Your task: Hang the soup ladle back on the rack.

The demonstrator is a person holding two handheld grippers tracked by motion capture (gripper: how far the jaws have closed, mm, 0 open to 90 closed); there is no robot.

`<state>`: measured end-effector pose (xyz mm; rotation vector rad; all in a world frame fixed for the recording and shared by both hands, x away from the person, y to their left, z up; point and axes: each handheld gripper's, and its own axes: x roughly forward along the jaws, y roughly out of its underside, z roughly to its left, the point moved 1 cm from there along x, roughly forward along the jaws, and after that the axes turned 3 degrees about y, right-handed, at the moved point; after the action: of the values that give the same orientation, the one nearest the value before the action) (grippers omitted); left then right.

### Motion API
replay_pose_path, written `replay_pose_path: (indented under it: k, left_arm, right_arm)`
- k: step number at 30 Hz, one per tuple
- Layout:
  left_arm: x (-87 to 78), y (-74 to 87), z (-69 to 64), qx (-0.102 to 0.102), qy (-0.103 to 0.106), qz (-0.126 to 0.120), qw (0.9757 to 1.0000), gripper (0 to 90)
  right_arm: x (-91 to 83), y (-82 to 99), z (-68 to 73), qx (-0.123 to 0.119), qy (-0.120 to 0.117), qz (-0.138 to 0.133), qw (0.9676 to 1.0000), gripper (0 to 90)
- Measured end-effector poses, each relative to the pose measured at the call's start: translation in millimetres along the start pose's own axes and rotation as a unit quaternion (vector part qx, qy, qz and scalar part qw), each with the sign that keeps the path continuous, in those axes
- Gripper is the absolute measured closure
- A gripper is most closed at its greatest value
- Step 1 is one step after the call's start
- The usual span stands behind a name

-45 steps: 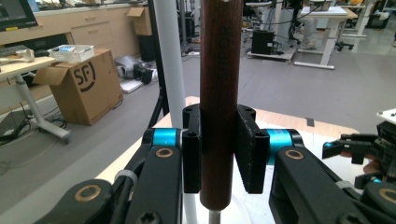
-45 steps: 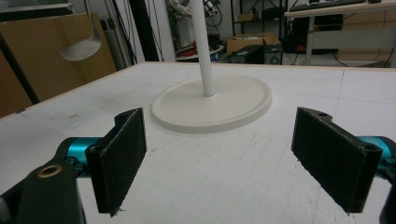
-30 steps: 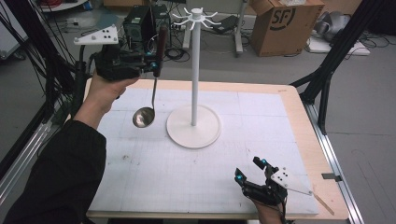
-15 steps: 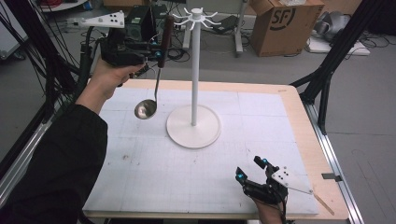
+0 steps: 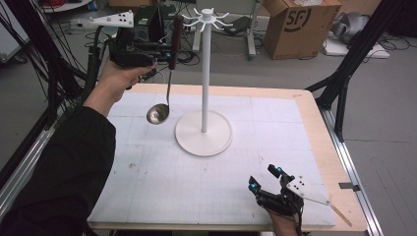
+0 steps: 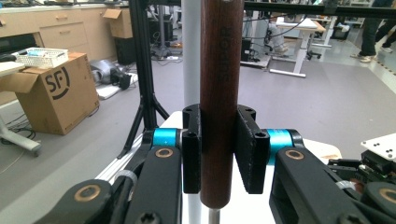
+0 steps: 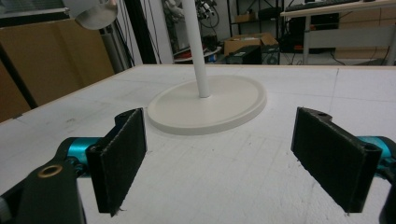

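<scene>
One ladle (image 5: 164, 78) is hanging upright, clamped by the left gripper (image 5: 167, 49), just left of the rack's hooks (image 5: 210, 17). Right gripper (image 5: 265, 179) is resting wide, empty, near.

Left gripper (image 5: 164, 49): black body carrying a grey three-cornered plate with dark dots; black jaws on cyan collars with brass-coloured pivot pins (left gripper view). Right gripper (image 5: 268, 179): same build, black padded jaws. Left forearm in a black sleeve (image 5: 64, 172).

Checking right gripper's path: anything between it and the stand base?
Nothing: bare white mat between the open right gripper and the stand base, per right gripper view.
</scene>
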<state>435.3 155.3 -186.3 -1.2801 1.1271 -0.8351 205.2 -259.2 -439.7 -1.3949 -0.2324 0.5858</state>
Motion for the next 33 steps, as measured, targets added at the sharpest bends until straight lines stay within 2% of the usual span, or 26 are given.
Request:
replay_pose_path:
  k: [9,13,16,23,33]
  left_arm:
    - [2.2,-2.5,2.0,0.000,0.003,0.001,1.0000,74.1]
    - [5.7,-3.3,0.2,0.003,0.005,0.011,0.9999,74.1]
    - [7.8,-4.6,0.9,0.001,0.002,0.009,1.0000,74.1]
    - [12.5,-12.4,3.3,0.007,0.001,0.021,0.9998,74.1]
    - [22.4,-7.6,8.8,0.000,0.003,0.031,0.9995,74.1]
  right_arm:
    - [-0.3,-0.1,-1.0,-0.001,0.002,-0.004,1.0000,16.9]
    - [-0.7,-0.3,-1.2,0.001,0.003,-0.004,1.0000,16.9]
    - [-1.3,-0.5,-0.3,0.006,0.002,-0.002,1.0000,17.0]
    - [-1.5,-0.8,-2.1,0.002,0.004,-0.006,1.0000,17.1]
    - [-3.0,-1.2,-2.6,0.005,0.004,-0.007,1.0000,17.1]
